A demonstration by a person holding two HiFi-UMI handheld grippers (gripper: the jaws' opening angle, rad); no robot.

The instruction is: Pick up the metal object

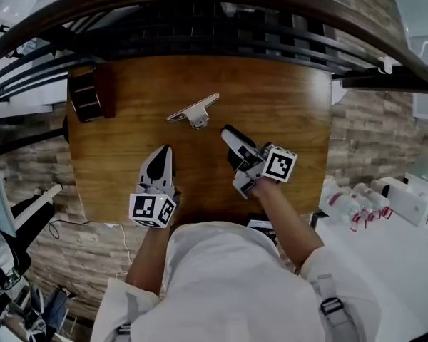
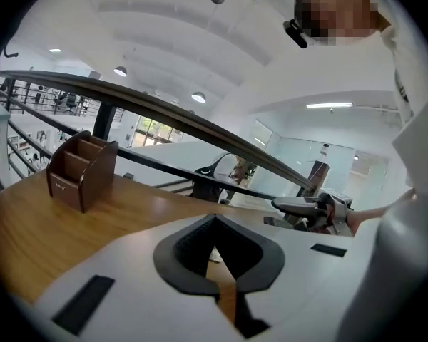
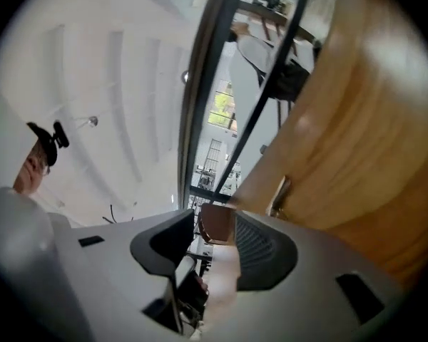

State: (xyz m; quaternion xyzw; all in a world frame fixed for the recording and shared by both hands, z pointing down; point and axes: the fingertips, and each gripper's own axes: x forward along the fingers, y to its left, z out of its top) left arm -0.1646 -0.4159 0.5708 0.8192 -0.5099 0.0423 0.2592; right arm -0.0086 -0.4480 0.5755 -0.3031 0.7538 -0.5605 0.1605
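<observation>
Approach step: our right gripper (image 1: pixel 228 132), open and empty, sits near the silver metal bracket (image 1: pixel 194 110) on the wooden surface (image 1: pixel 285 105); left gripper (image 1: pixel 162 154) closed. Next we must straddle it.

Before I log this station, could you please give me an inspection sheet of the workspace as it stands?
Surface: wooden table, carrying two things.
Job's things: metal object lies on the table ahead of both grippers, touched by neither.
Clutter: brown wooden organizer at the table's far left corner.
Grippers: left gripper fingers together, empty; right gripper fingers apart, nothing between them, near the metal object.
Cables: one cable on the floor left of the table.
Surroundings: dark railing beyond the table; white items on a white surface at right, too small to identify.
</observation>
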